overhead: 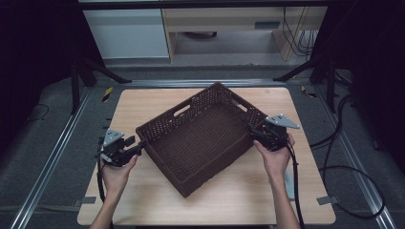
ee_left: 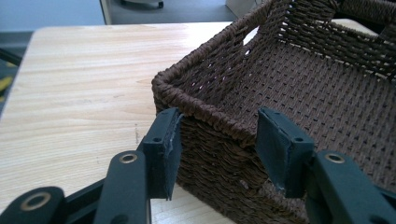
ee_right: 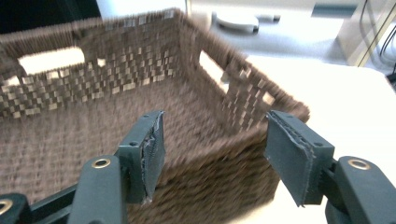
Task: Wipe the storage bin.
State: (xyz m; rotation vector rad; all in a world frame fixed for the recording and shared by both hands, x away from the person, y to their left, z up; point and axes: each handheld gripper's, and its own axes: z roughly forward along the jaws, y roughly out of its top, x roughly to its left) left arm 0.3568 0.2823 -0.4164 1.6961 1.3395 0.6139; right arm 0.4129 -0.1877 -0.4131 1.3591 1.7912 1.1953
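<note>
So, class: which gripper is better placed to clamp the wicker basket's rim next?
Left, probably. The left gripper already has its open jaws either side of the wicker basket wall near a corner. The right gripper frames a corner loosely; its view is blurred.

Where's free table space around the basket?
Bare wood on the table at its far-left corner and along its near edge, in front of the basket. Crowded beside the basket's left and right corners, where the left gripper and right gripper sit.
</note>
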